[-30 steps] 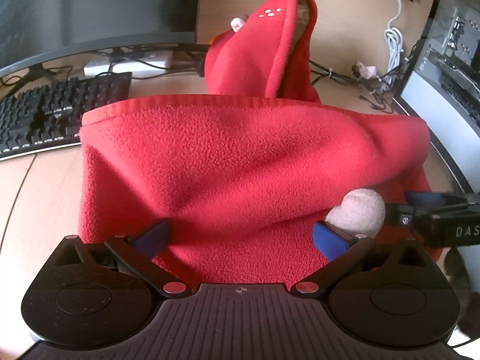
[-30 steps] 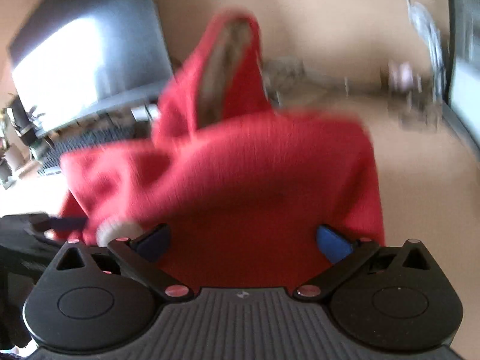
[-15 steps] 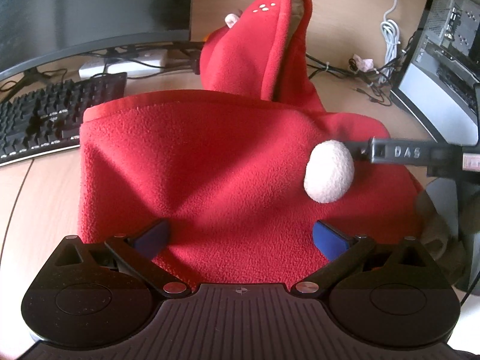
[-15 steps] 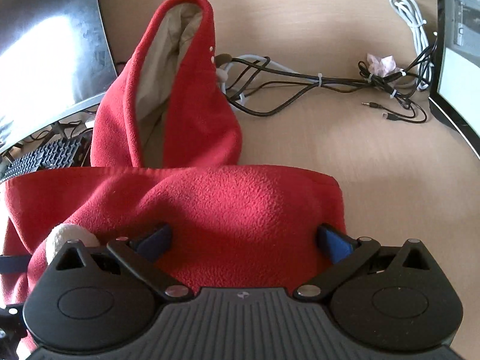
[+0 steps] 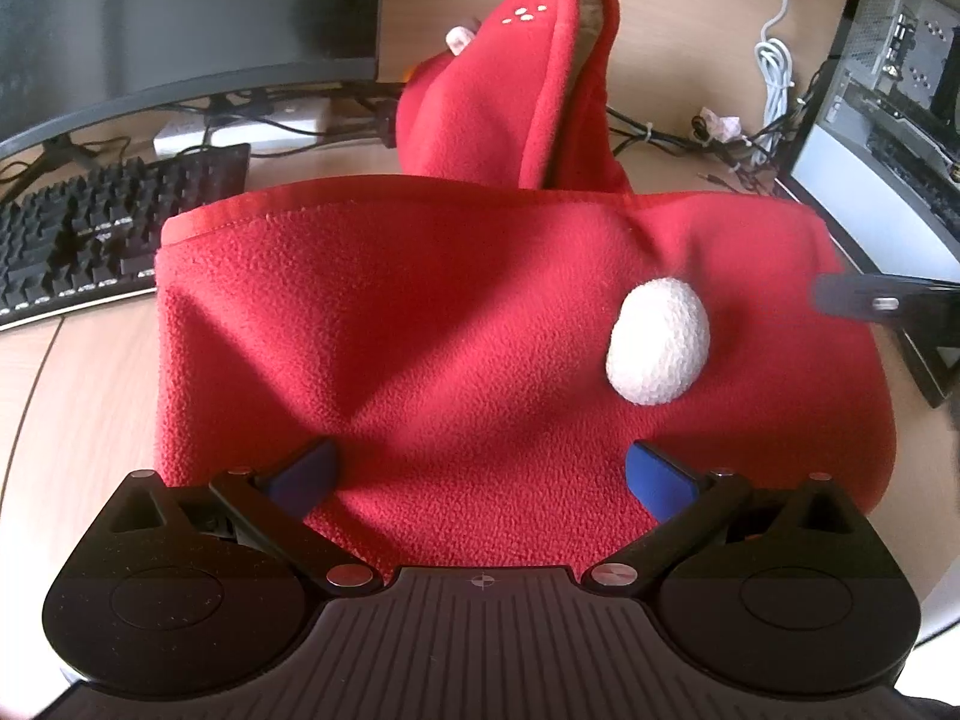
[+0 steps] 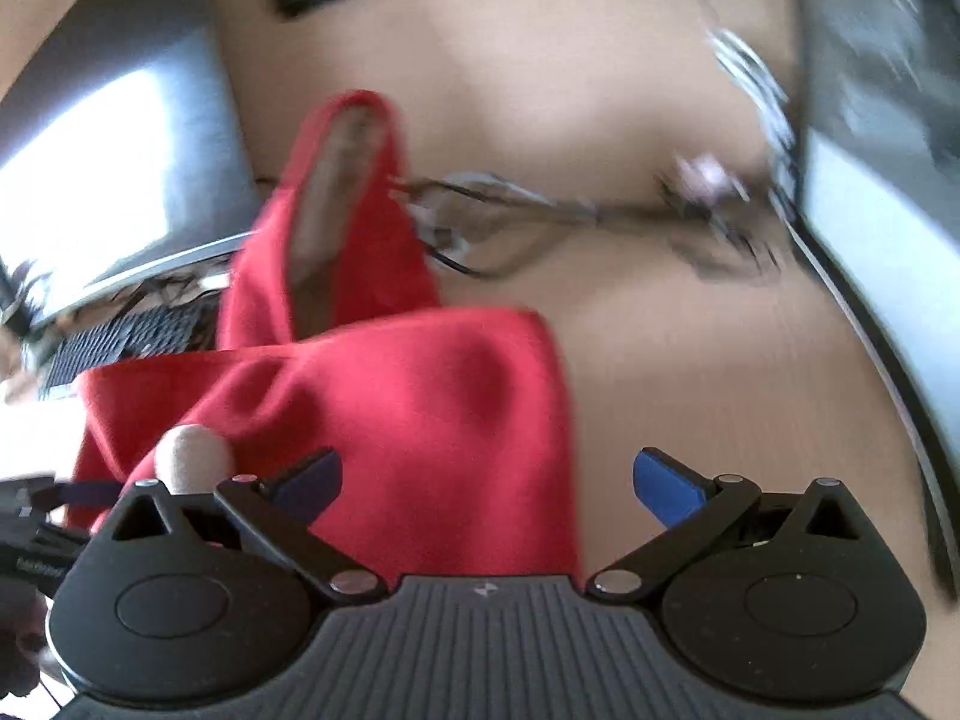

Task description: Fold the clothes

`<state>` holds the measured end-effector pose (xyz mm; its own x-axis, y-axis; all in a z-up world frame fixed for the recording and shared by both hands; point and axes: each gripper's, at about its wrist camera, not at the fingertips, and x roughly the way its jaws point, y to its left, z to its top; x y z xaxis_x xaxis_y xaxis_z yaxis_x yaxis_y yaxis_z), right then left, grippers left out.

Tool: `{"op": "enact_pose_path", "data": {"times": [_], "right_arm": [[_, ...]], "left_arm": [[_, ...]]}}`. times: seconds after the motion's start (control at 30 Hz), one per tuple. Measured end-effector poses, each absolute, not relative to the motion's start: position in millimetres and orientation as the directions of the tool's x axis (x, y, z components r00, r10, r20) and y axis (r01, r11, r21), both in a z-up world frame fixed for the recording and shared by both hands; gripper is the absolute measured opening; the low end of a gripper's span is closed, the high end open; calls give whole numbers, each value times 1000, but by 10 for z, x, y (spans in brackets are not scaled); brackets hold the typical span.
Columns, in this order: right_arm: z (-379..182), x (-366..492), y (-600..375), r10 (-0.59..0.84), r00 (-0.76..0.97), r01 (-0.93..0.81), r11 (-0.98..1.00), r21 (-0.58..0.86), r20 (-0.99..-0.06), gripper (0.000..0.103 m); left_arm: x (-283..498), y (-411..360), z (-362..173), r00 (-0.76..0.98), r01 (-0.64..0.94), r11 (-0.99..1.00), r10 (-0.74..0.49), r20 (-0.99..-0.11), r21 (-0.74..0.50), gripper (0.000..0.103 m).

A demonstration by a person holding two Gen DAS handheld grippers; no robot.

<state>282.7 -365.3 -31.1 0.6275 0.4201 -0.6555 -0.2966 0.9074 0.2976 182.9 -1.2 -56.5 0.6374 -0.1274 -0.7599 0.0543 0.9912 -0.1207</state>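
Red fleece [image 5: 420,324] lies folded on the table [image 5: 72,396], hood [image 5: 528,84] standing at 12 o'clock, pompom [image 5: 657,348] at 3. Left tongs [image 5: 480,474] and right tongs [image 6: 486,480] both gape, released. Judged soft, light, limp; best pinched at the hood tip or hem corners.

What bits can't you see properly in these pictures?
- Right wrist view: motion blur smears the dark tangled cables.
- Left wrist view: the red fleece hooded garment covers the wooden desk beneath; its near edge is hidden behind the left tool.
- The black keyboard is cut off by the left edge.
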Motion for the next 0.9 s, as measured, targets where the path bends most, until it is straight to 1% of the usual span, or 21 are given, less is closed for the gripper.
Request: {"op": "enact_pose_path", "data": {"times": [0.07,0.17,0.27,0.33,0.37,0.4,0.43,0.47,0.5,0.53,0.6,0.63,0.67,0.7,0.73,0.77,0.8,0.83,0.87,0.9], "right_arm": [[-482,2897,-3751,432,600,-209,897,389,-673,103],[-686,2937,-3799,512,546,-153,839,522,-663,103],[-676,2851,-3772,537,545,-197,828,525,-643,103],[-622,2773,-3744,538,559,-247,834,493,-631,103],[-603,2749,-3727,547,557,-271,831,486,-625,103],[-590,2738,-3707,561,549,-294,823,485,-619,103],[-582,2722,-3695,578,542,-315,813,490,-610,103],[-574,2700,-3693,590,539,-331,804,493,-601,101],[-563,2680,-3691,595,539,-343,802,489,-596,96],[-552,2667,-3693,592,541,-348,804,481,-597,93],[-537,2659,-3708,583,546,-347,811,470,-602,84],[-537,2671,-3726,581,546,-340,812,474,-604,82],[-539,2686,-3742,577,546,-329,815,477,-608,78],[-540,2694,-3752,571,548,-320,818,477,-611,71],[-541,2698,-3757,564,551,-312,823,475,-615,69],[-543,2705,-3756,557,556,-306,827,471,-617,64],[-533,2707,-3747,554,562,-307,829,467,-614,60],[-514,2704,-3737,554,567,-312,829,464,-610,58],[-495,2702,-3727,554,572,-317,830,460,-605,54],[-459,2692,-3716,555,579,-326,829,454,-597,53]], "left_arm": [[1829,-24,-567,639,52,992,-122,-760,-116,103],[1837,-26,-564,638,55,992,-122,-760,-113,103],[1787,33,-496,658,57,986,-156,-737,-158,103],[1669,185,-362,695,85,966,-233,-680,-244,103],[1584,306,-284,727,86,957,-249,-640,-276,103],[1510,431,-223,758,64,958,-230,-610,-281,103],[1477,557,-200,778,24,964,-185,-601,-265,103],[1459,685,-192,791,-24,969,-132,-598,-245,103],[1468,810,-219,789,-67,969,-94,-607,-236,103],[1496,930,-281,777,-105,964,-74,-626,-244,103],[1546,1100,-444,744,-145,945,-92,-661,-294,103],[1563,1141,-519,730,-147,935,-117,-673,-322,103],[1577,1146,-582,720,-139,928,-146,-679,-347,103],[1595,1123,-630,713,-127,925,-166,-681,-358,103],[1618,1080,-656,710,-116,930,-167,-684,-348,102],[1635,1021,-665,708,-108,942,-151,-690,-318,92],[1655,950,-663,705,-93,957,-132,-697,-275,71],[1671,890,-649,706,-66,966,-133,-696,-252,66],[1678,831,-606,712,-39,971,-138,-689,-236,57],[1681,768,-551,719,-13,976,-142,-680,-217,45]]}}
